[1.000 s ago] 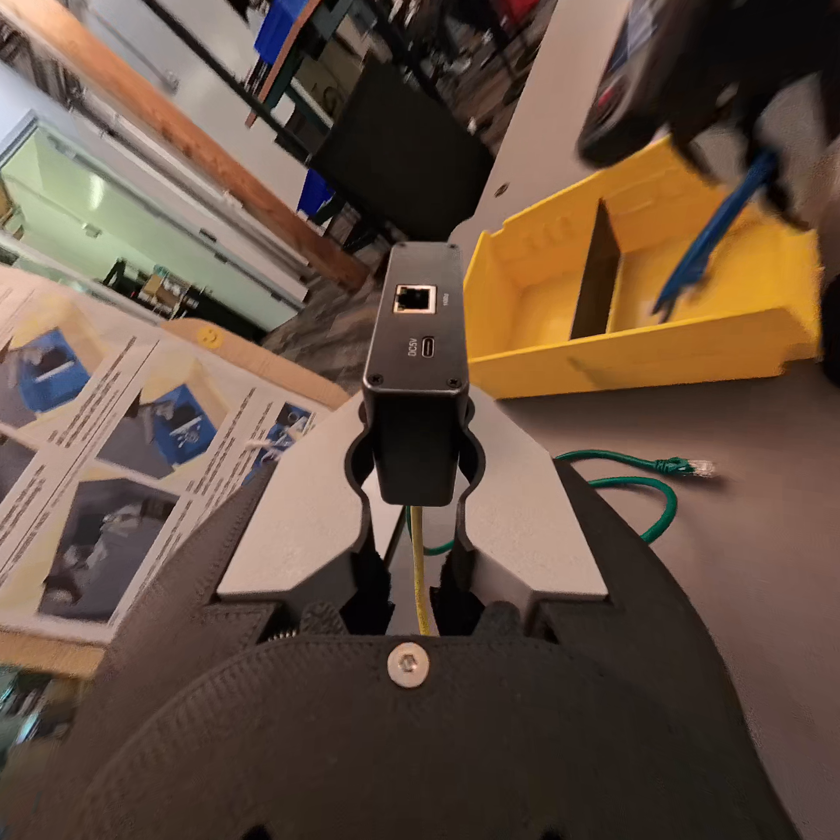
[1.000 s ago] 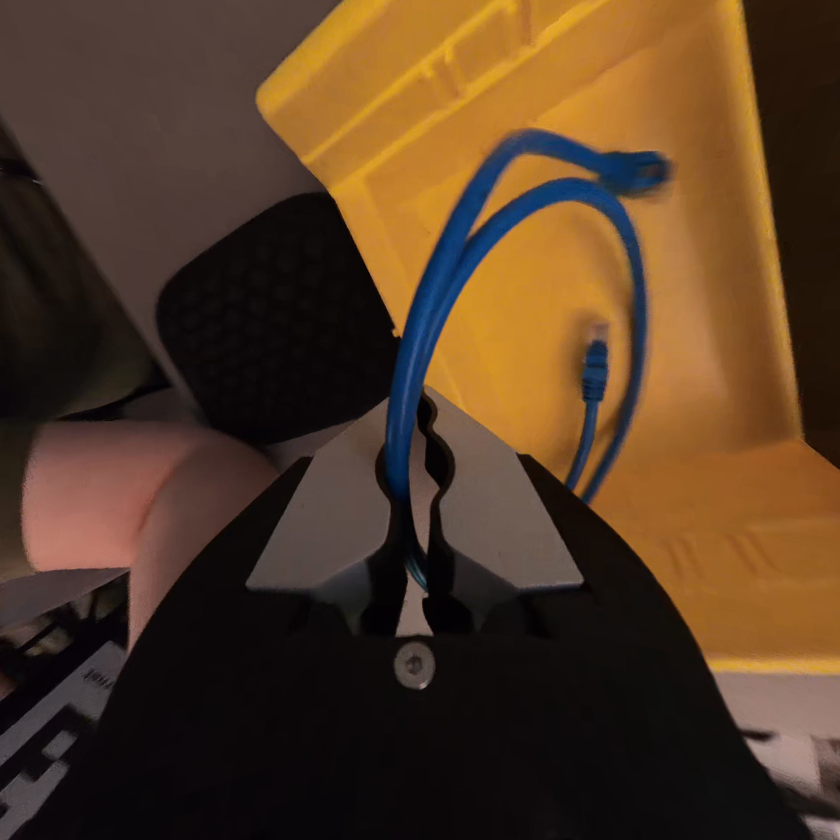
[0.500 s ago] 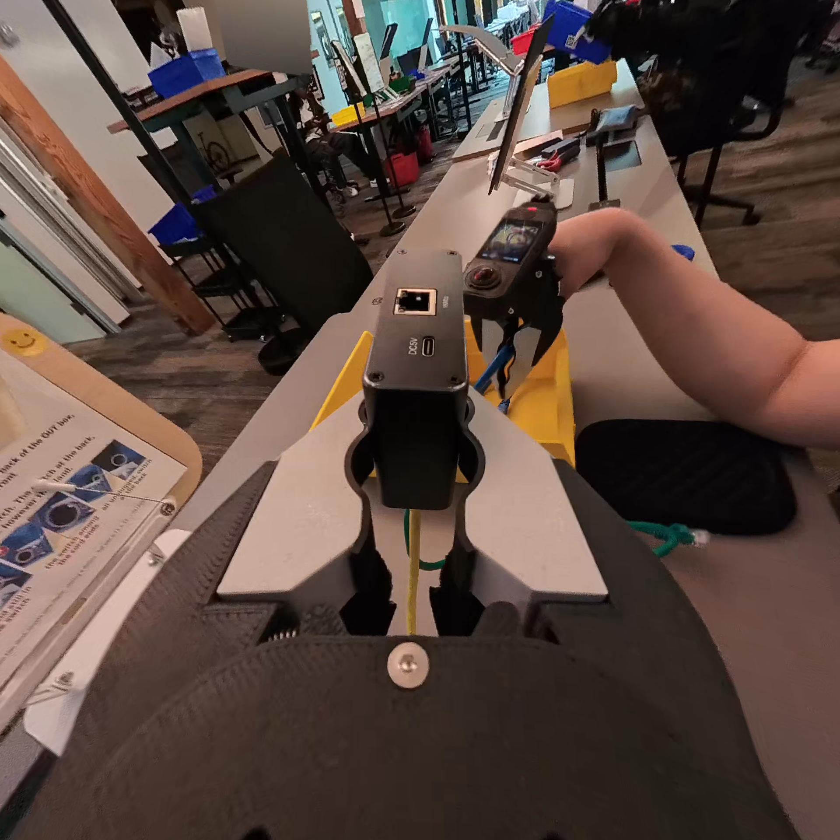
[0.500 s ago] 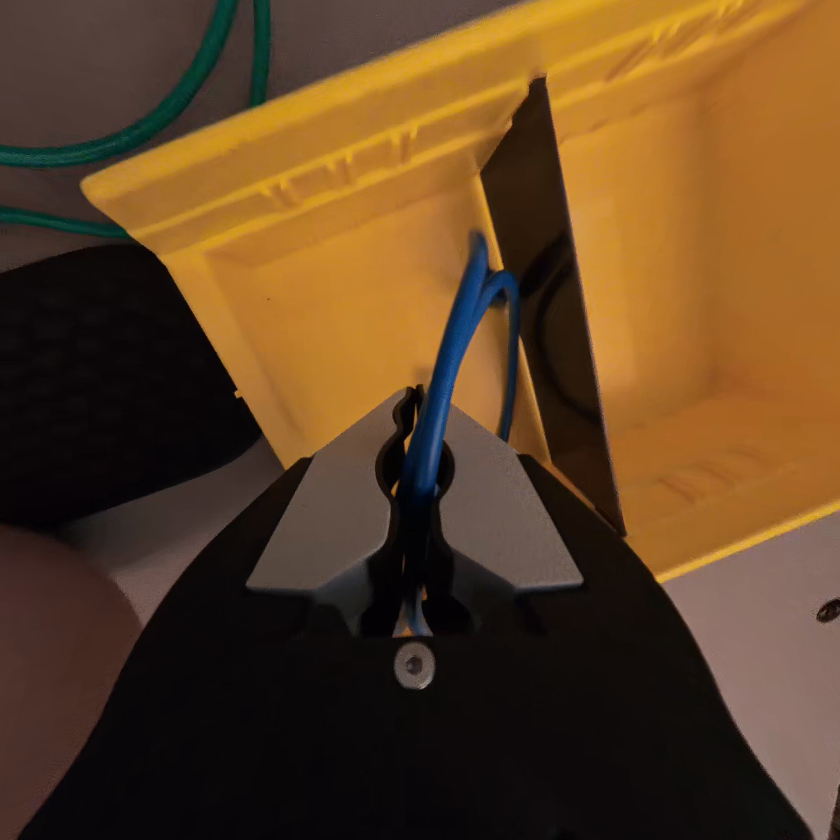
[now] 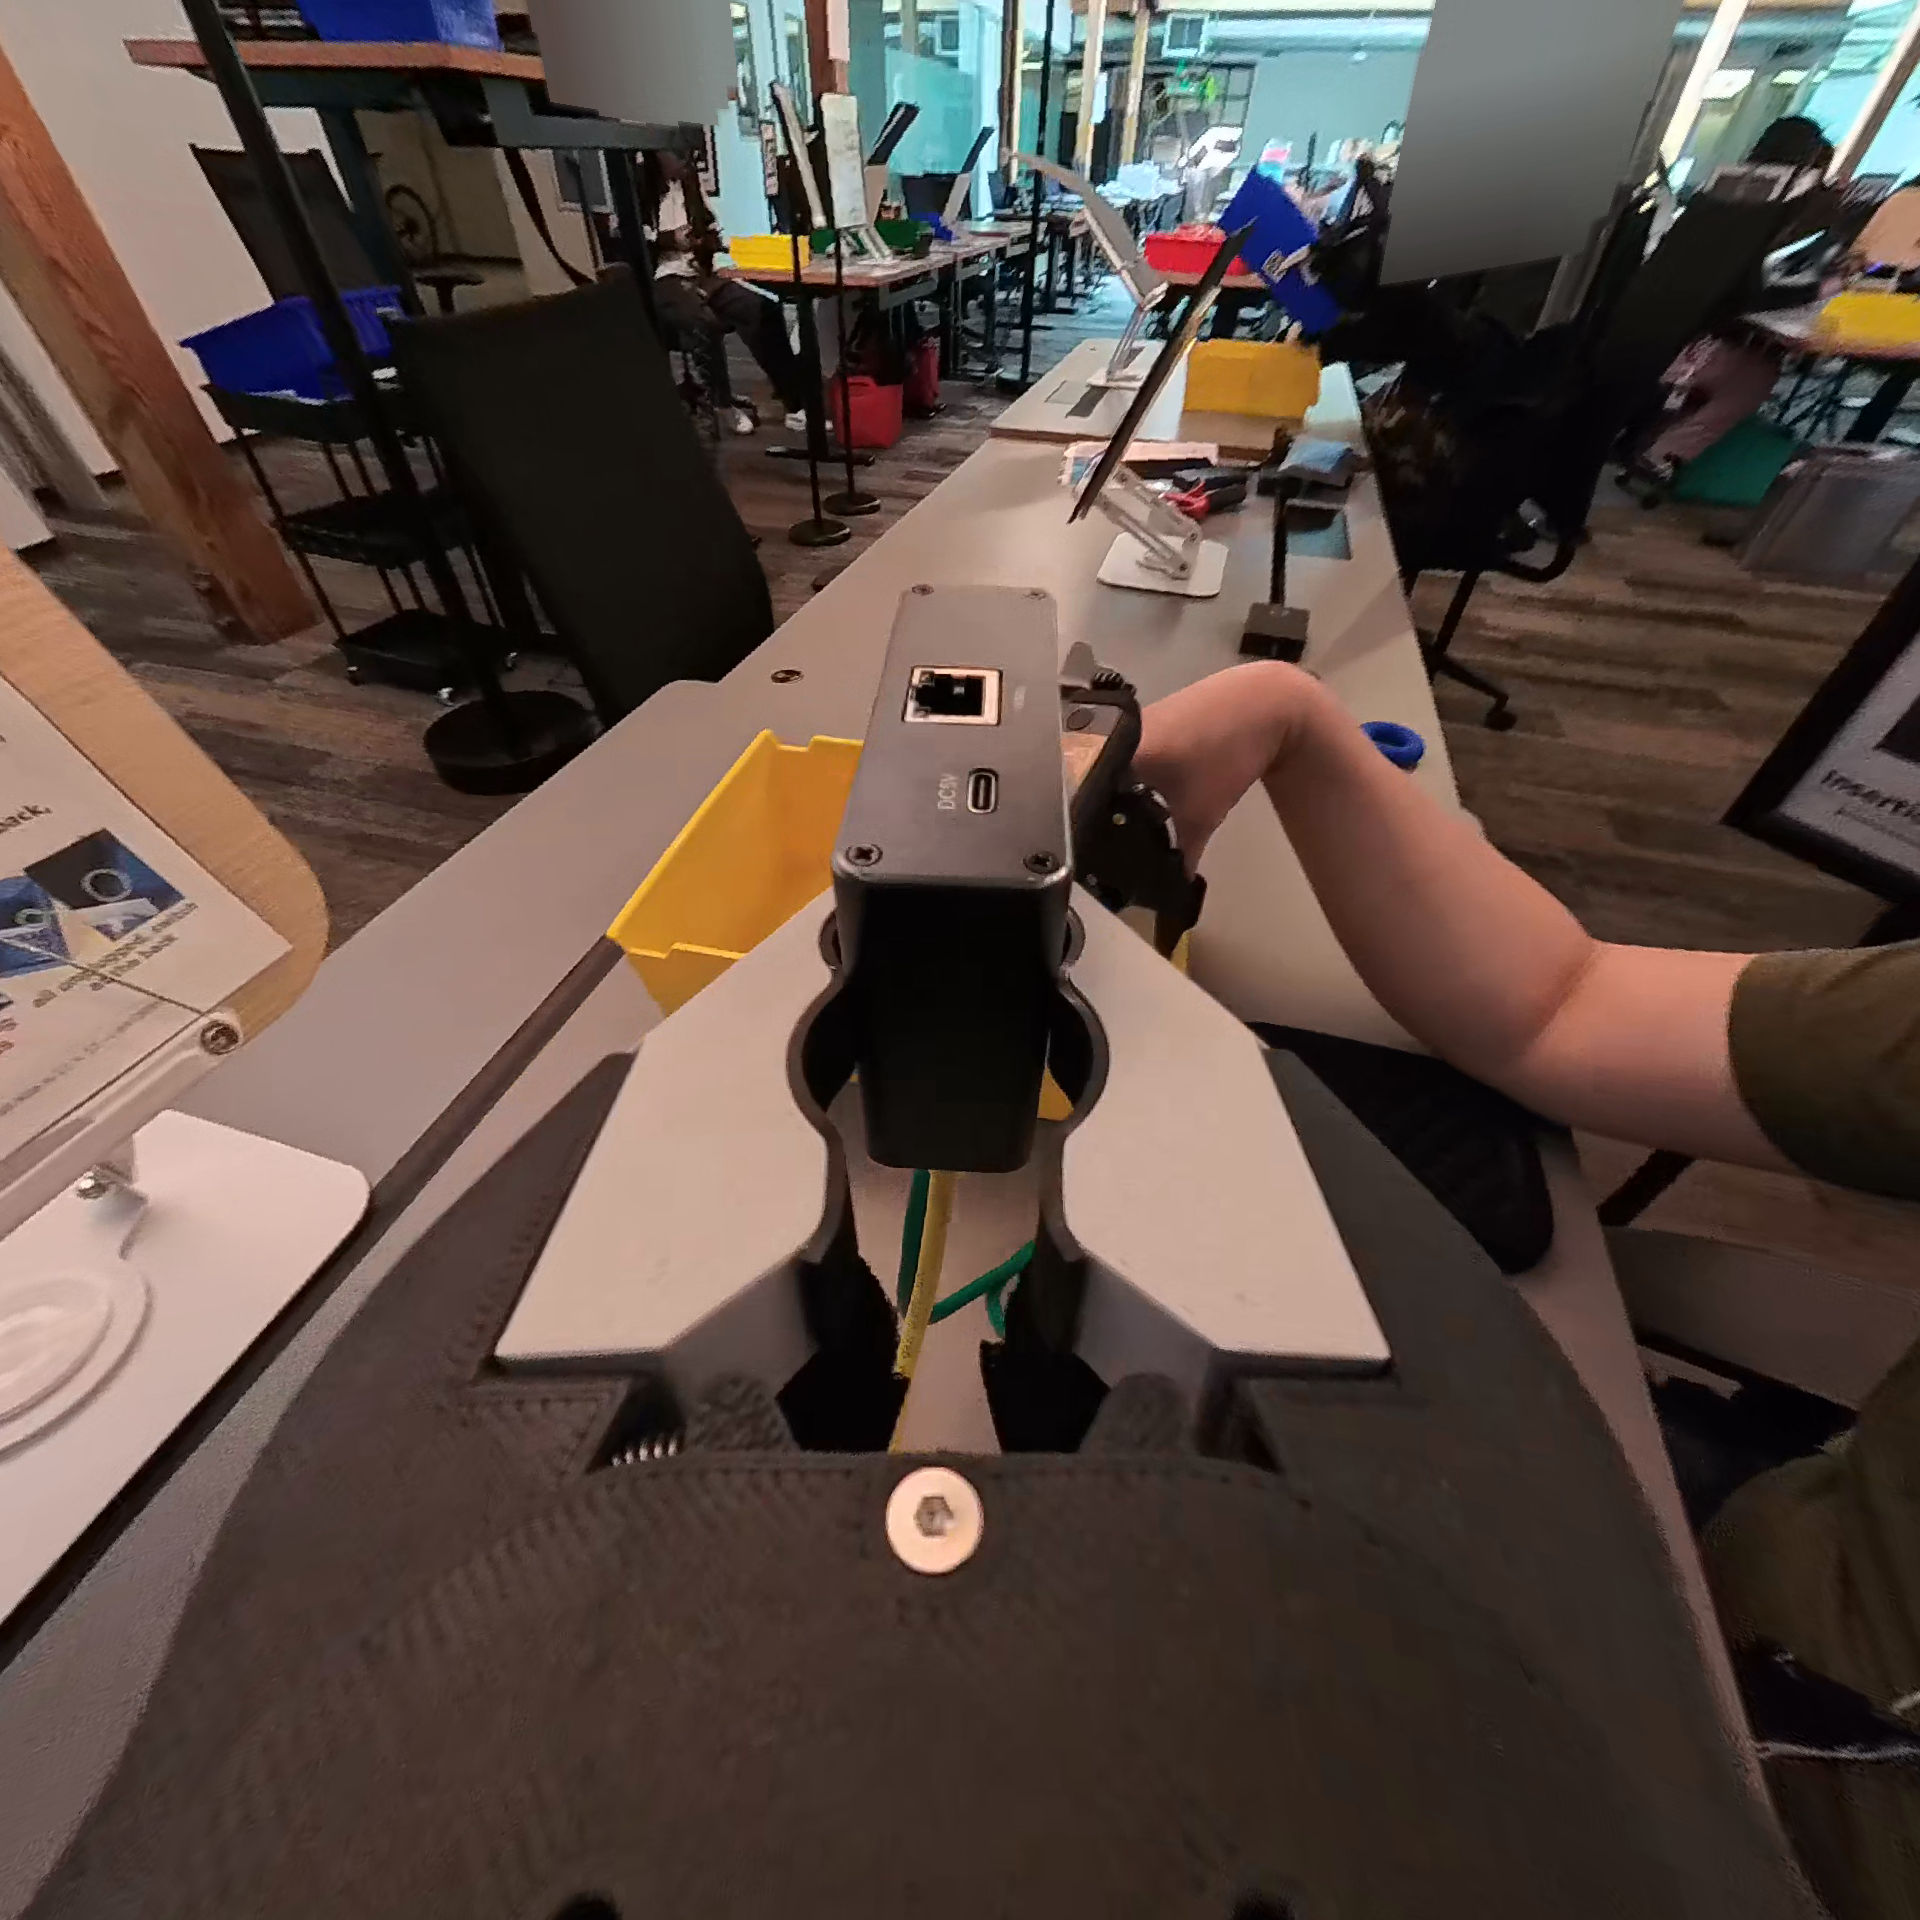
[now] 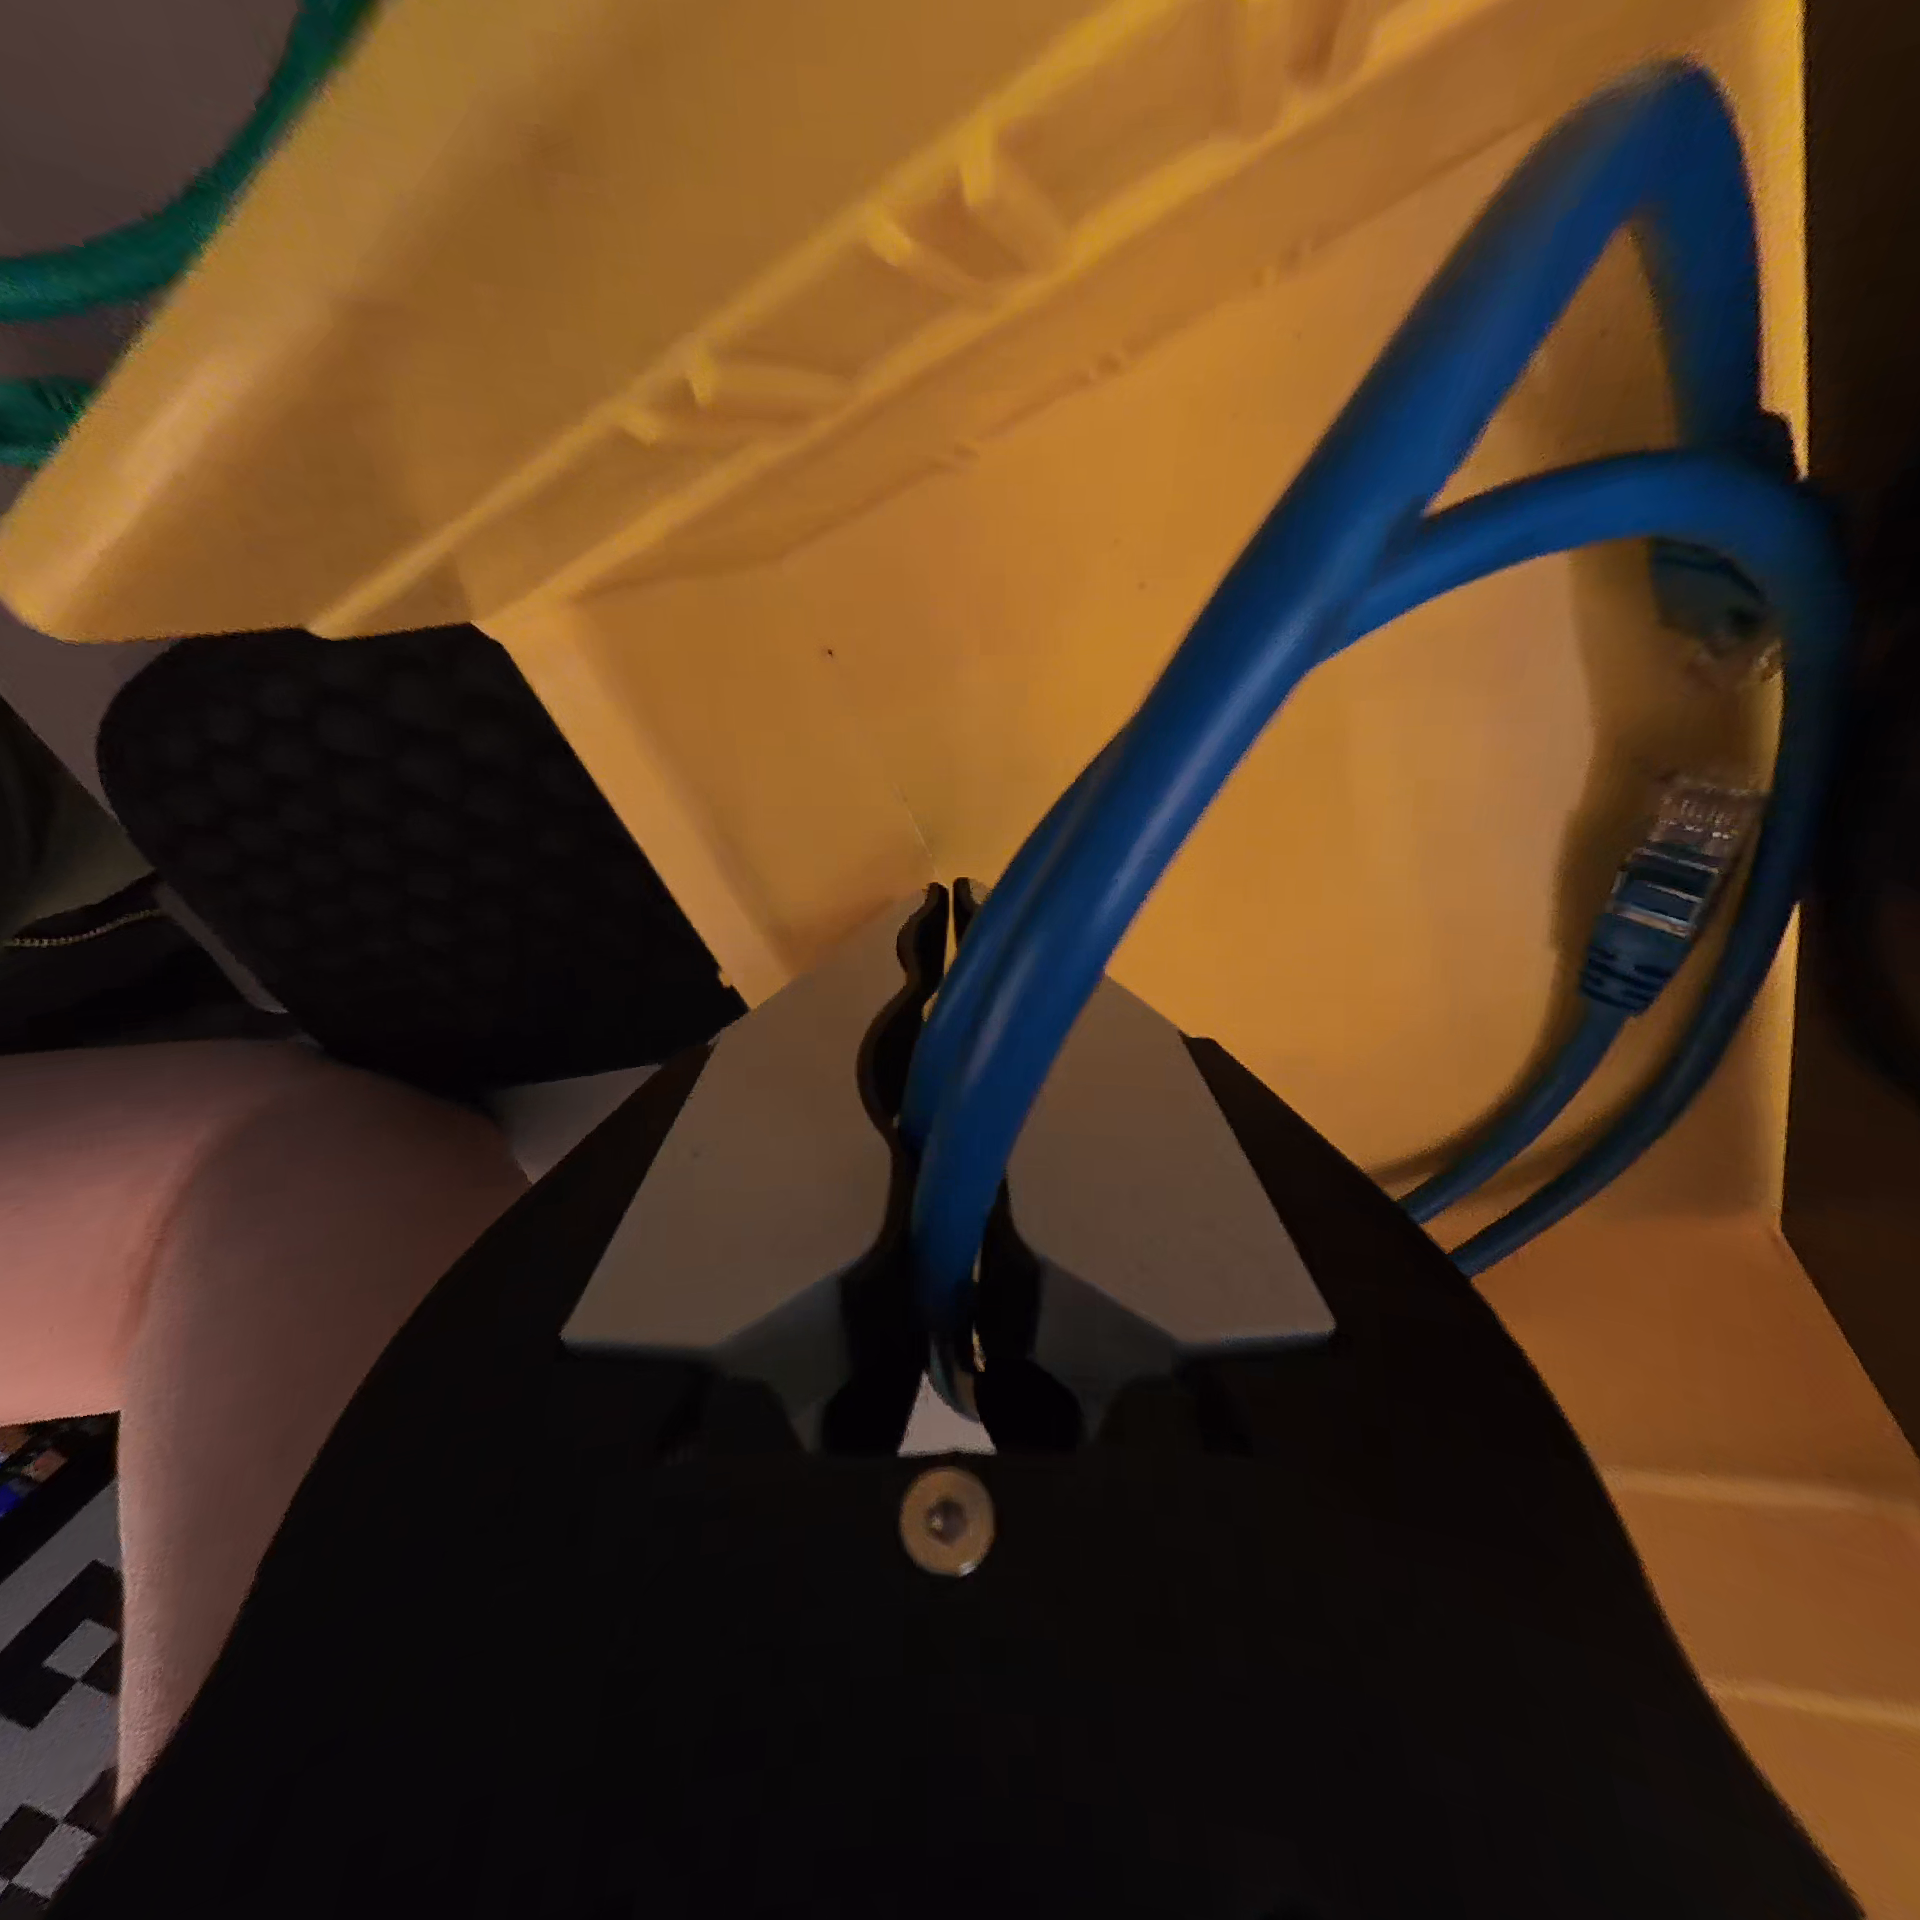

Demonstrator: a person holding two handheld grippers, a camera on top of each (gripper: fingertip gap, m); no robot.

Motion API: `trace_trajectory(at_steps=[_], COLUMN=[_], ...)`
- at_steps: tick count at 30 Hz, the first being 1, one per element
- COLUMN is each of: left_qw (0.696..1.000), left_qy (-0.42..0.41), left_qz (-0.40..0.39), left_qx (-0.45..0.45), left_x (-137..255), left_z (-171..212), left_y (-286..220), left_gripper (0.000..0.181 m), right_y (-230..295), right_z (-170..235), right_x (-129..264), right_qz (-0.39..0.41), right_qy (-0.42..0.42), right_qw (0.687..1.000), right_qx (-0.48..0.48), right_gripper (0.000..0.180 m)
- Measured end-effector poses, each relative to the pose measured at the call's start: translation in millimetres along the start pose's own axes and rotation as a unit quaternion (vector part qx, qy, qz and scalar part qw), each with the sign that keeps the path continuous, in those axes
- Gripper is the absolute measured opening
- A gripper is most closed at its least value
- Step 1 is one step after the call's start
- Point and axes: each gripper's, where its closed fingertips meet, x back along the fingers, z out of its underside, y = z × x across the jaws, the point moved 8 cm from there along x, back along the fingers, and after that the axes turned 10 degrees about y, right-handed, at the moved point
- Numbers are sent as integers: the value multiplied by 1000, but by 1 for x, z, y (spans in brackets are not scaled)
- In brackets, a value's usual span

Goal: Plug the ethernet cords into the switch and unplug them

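My left gripper is shut on the black switch and holds it upright above the table, its end port facing up. A yellow cord and a green cord show below it between the fingers. My right gripper is shut on a looped blue ethernet cord and reaches into the yellow bin. The blue cord's plugs hang inside the bin against its dark divider. The right gripper also shows in the left wrist view, behind the switch, over the bin.
A black wrist pad lies on the grey table under a person's forearm. A green cord lies outside the bin. An instruction board on a stand is at the left. Desks and chairs fill the room behind. The left gripper's tips are roughly 35 cm from the right gripper's.
The right gripper has pushed the blue cord deeper into the bin, so the loop and plugs now lie by the divider. The left gripper has tilted and lifted its view with the switch.
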Motion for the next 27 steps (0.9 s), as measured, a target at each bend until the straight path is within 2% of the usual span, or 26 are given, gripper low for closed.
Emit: trace_trajectory(at_steps=[7, 12, 20, 23, 27], left_qw=[1000, 998, 995, 993, 989], left_qy=[-14, -27, -50, -60, -76], left_qz=[19, 48, 82, 92, 121], left_qx=[8, 0, -26, -35, -35], left_x=[13, 16, 24, 28, 32], left_z=[1, 0, -2, -4, -6], left_y=[2, 1, -5, -9, -13], left_gripper=[32, 32, 32, 32, 32], right_y=[3, 7, 30, 33, 27], right_z=[3, 14, 26, 27, 21], right_x=[17, 27, 56, 54, 45], right_qz=[26, 58, 141, 144, 107], right_qy=[-46, -42, -83, -72, -48], right_qw=[998, 995, 984, 985, 991], right_qx=[-44, -71, -67, -70, -70], right_gripper=[28, 30, 32, 32, 33])
